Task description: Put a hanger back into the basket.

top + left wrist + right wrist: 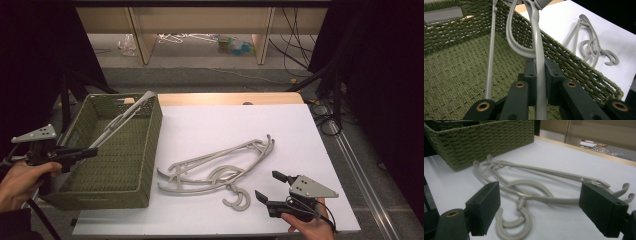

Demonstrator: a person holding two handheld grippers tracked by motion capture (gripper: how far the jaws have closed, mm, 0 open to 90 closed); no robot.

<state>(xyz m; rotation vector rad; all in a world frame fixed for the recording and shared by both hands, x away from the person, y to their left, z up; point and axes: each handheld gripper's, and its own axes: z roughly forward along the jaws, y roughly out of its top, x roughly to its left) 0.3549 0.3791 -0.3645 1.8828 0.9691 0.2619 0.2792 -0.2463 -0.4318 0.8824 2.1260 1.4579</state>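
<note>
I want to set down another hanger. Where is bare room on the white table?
The white table is bare between the green woven basket and its far and right edges. It is crowded near the front, where grey plastic hangers lie beside the right gripper.

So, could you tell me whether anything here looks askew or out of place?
One grey hanger, clamped in the left gripper, slants across the green woven basket with its far end propped on the rim. Two more hangers lie tangled on the white table.

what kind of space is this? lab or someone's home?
Likely a lab recording station: white table flanked by black curtains, loose cables on the floor, and a handheld left gripper lowering a hanger into a basket.
</note>
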